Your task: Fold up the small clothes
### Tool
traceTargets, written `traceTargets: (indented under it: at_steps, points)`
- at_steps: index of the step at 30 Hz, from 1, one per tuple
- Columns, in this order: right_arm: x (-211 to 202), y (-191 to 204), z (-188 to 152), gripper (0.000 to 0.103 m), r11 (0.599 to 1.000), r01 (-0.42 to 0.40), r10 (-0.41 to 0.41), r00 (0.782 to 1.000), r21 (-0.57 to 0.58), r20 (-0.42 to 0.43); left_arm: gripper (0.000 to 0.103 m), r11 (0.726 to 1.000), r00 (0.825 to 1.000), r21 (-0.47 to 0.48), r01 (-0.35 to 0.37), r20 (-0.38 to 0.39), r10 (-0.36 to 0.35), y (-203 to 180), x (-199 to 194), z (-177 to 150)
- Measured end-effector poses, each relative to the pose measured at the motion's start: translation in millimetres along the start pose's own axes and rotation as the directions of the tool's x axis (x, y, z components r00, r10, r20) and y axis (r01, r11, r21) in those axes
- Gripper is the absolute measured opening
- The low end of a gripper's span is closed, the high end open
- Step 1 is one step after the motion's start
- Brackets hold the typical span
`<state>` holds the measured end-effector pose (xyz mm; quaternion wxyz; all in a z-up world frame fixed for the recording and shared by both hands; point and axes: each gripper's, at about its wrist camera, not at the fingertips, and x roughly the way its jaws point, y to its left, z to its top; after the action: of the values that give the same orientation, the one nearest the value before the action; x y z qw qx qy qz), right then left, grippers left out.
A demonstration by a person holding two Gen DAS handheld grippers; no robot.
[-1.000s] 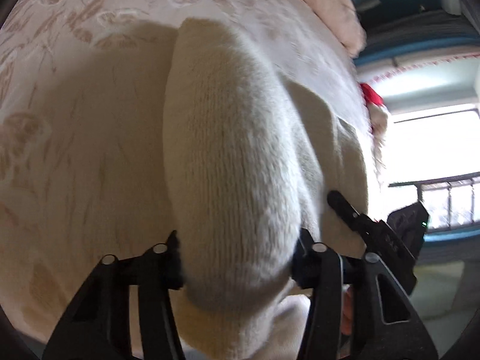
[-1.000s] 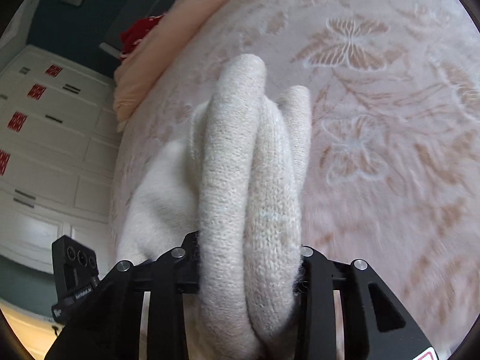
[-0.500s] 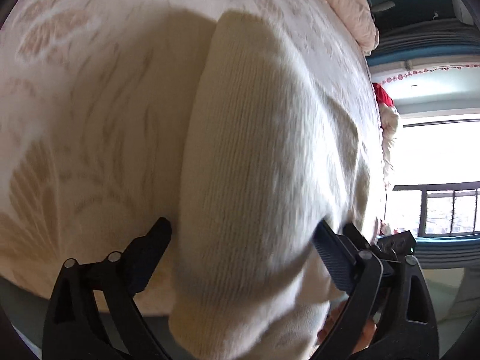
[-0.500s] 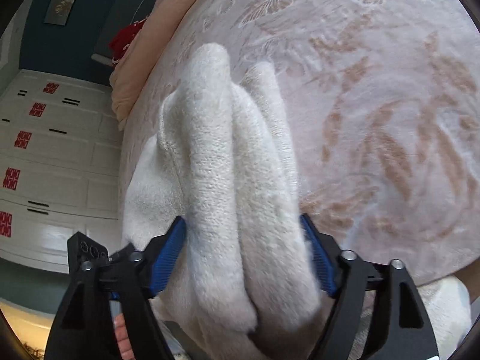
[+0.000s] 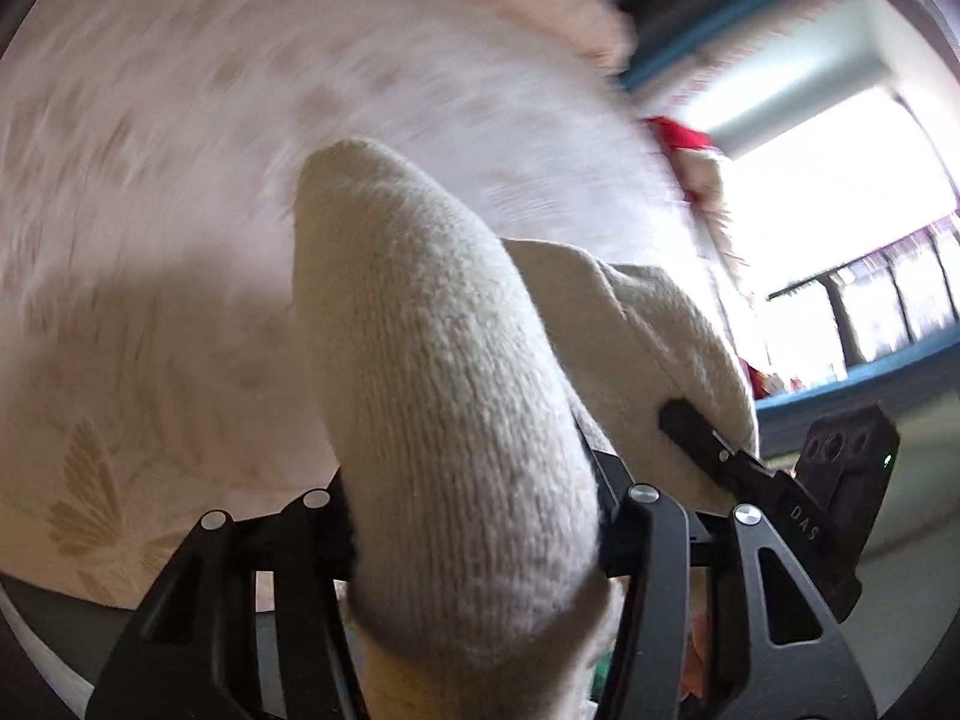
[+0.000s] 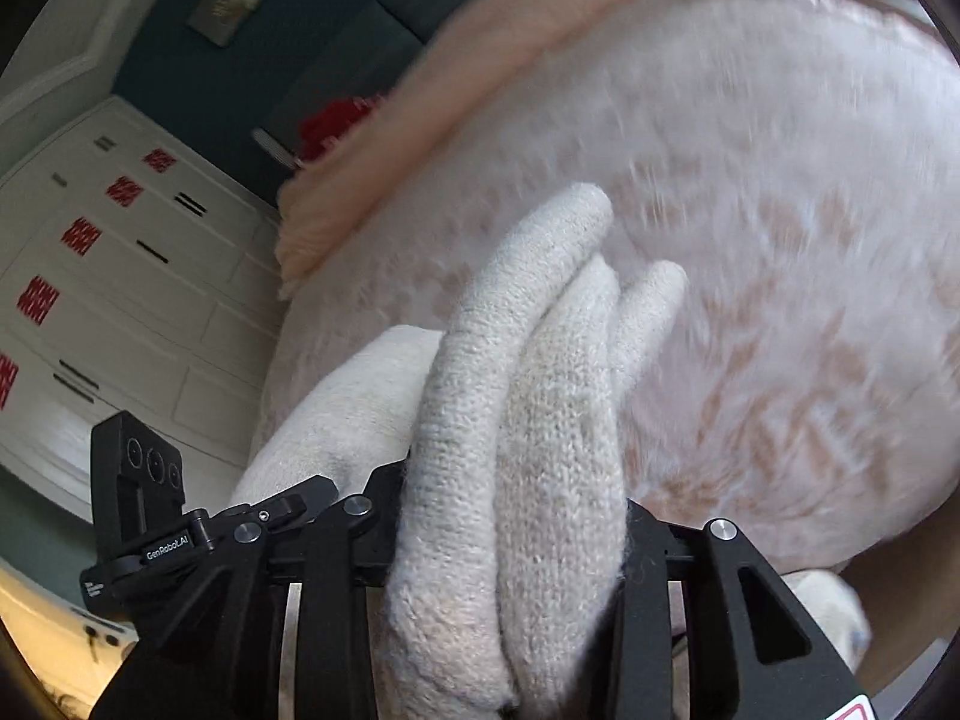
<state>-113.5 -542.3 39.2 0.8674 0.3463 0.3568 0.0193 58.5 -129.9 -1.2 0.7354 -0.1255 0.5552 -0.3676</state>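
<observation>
Jaws closing, both sets, each clamped on a bunched fold of one cream knit garment.

Left gripper (image 5: 474,534): pads pressed either side of a thick rolled fold of the cream knit garment (image 5: 432,396), raised above the bed (image 5: 150,252). Right gripper (image 6: 510,516): grasping several layered folds of the same garment (image 6: 528,420). Bed cover pale pink, leaf and butterfly pattern, blurred. Peach blanket (image 6: 480,66) at far end. White cabinets (image 6: 120,300) on left, right-wrist view. Bright window (image 5: 840,192) on right, left-wrist view.
</observation>
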Motion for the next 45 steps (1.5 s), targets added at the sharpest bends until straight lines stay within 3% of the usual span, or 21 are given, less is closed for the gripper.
traceTargets:
  at_steps: [3, 6, 7, 10, 14, 17, 22, 25, 27, 32, 36, 39, 41, 43, 45]
  points:
    - [-69, 38, 19, 0.034, 0.996, 0.012, 0.004, 0.986, -0.093, 0.169, 0.050, 0.988, 0.994, 0.146, 0.040, 0.097, -0.054, -58, -42, 4]
    - [-134, 75, 32, 0.035, 0.986, 0.009, 0.048, 0.941, -0.166, 0.335, 0.050, 0.954, 0.965, 0.286, 0.085, 0.215, -0.150, -120, -94, 10]
    - [-158, 90, 36, 0.035, 0.980, 0.008, 0.074, 0.914, -0.200, 0.398, 0.051, 0.945, 0.954, 0.315, 0.094, 0.242, -0.176, -132, -106, 13]
    - [-201, 121, 41, 0.035, 0.963, 0.009, 0.132, 0.856, -0.270, 0.499, 0.051, 0.899, 0.904, 0.425, 0.109, 0.333, -0.267, -170, -157, 15]
    - [-243, 166, 47, 0.036, 0.921, 0.002, 0.244, 0.775, -0.388, 0.582, 0.052, 0.843, 0.820, 0.532, 0.079, 0.445, -0.359, -192, -228, 18]
    - [-249, 198, 56, 0.037, 0.889, -0.032, 0.327, 0.744, -0.458, 0.583, 0.053, 0.818, 0.760, 0.575, 0.023, 0.521, -0.388, -193, -269, 17]
    - [-226, 240, 72, 0.037, 0.841, -0.130, 0.437, 0.735, -0.525, 0.518, 0.055, 0.803, 0.682, 0.588, -0.098, 0.627, -0.376, -184, -316, 24]
    - [-192, 262, 82, 0.037, 0.817, -0.198, 0.485, 0.745, -0.542, 0.458, 0.056, 0.806, 0.655, 0.571, -0.156, 0.670, -0.348, -159, -336, 27]
    - [-165, 272, 87, 0.037, 0.810, -0.216, 0.493, 0.754, -0.546, 0.433, 0.056, 0.817, 0.650, 0.552, -0.168, 0.685, -0.329, -137, -344, 33]
    - [-98, 299, 94, 0.038, 0.805, -0.261, 0.492, 0.796, -0.533, 0.354, 0.056, 0.864, 0.664, 0.485, -0.134, 0.691, -0.284, -74, -350, 64]
    - [-25, 294, 85, 0.039, 0.834, -0.269, 0.436, 0.856, -0.481, 0.278, 0.056, 0.904, 0.706, 0.412, -0.110, 0.673, -0.221, -18, -327, 86]
    - [50, 271, 69, 0.044, 0.873, -0.256, 0.362, 0.911, -0.415, 0.200, 0.057, 0.935, 0.760, 0.339, -0.106, 0.634, -0.144, 34, -290, 95]
    - [113, 245, 50, 0.049, 0.899, -0.230, 0.295, 0.947, -0.373, 0.128, 0.059, 0.961, 0.811, 0.258, -0.097, 0.580, -0.074, 80, -250, 103]
    - [187, 207, 23, 0.056, 0.927, -0.151, 0.167, 0.986, -0.345, 0.018, 0.063, 0.978, 0.853, 0.173, -0.112, 0.522, 0.005, 124, -206, 103]
    - [249, 165, -4, 0.056, 0.956, -0.013, -0.018, 0.994, -0.293, -0.104, 0.063, 0.991, 0.901, 0.045, -0.129, 0.422, 0.098, 184, -148, 93]
